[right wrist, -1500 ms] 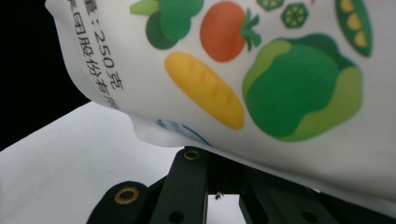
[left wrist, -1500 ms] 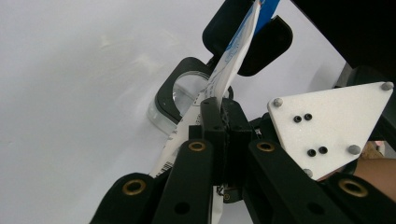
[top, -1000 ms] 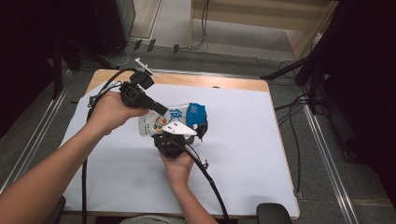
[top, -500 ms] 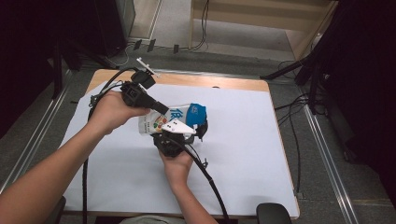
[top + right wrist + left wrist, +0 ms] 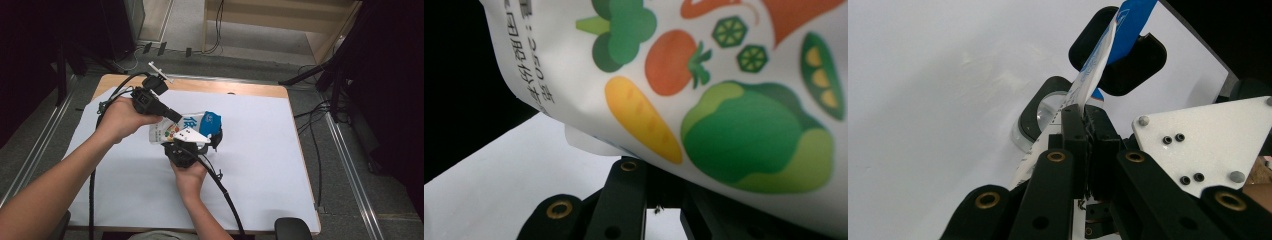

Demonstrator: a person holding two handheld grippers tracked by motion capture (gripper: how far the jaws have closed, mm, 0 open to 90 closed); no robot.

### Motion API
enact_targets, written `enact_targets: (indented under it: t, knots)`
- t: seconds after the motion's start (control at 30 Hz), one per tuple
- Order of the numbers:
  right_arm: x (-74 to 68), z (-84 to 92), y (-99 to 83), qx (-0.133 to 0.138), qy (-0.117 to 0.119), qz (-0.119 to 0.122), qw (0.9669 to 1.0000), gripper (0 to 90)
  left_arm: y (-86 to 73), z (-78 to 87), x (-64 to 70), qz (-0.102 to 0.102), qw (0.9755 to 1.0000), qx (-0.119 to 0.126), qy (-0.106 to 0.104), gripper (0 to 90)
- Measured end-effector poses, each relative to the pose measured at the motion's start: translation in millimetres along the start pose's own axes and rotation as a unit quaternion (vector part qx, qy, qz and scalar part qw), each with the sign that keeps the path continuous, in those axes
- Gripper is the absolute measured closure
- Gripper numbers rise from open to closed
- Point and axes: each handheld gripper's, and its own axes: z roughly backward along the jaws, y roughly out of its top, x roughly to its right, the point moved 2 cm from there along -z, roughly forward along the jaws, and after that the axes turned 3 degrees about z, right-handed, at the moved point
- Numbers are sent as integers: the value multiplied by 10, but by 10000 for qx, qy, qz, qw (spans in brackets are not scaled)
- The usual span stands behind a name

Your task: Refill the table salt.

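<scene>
1. Clearly held at two spots: printed food pouch, lifted just above the middle of the desk, slightly toward its far edge.
2. Left gripper clamped tight on one thin edge of the pouch, jaws nearly meeting around the film.
3. Right gripper pinched shut on the lower seam, below the printed vegetables.
4. Possibly at risk: slick film sliding from the flat pads, or the seam tearing unevenly if both grippers pull apart hard.
5. Glossy, flexible plastic, white with a blue end; flat, pillow-like shape, lightly creased.
6. Matte white sheet over the desk, wood showing along the far edge.
</scene>
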Motion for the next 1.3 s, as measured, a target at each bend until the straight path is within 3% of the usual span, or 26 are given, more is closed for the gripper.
enact_targets:
  t: [0.4, 1.3]
  knots:
    - [-20, -10, -24, -16, 29, 29, 10000, 896, -14, 21, 33, -89, 9999, -74, 85, 900]
    - [-35, -26, -12, 28, 127, -64, 9999, 882, 14, 0, 8, -13, 9999, -19, 98, 900]
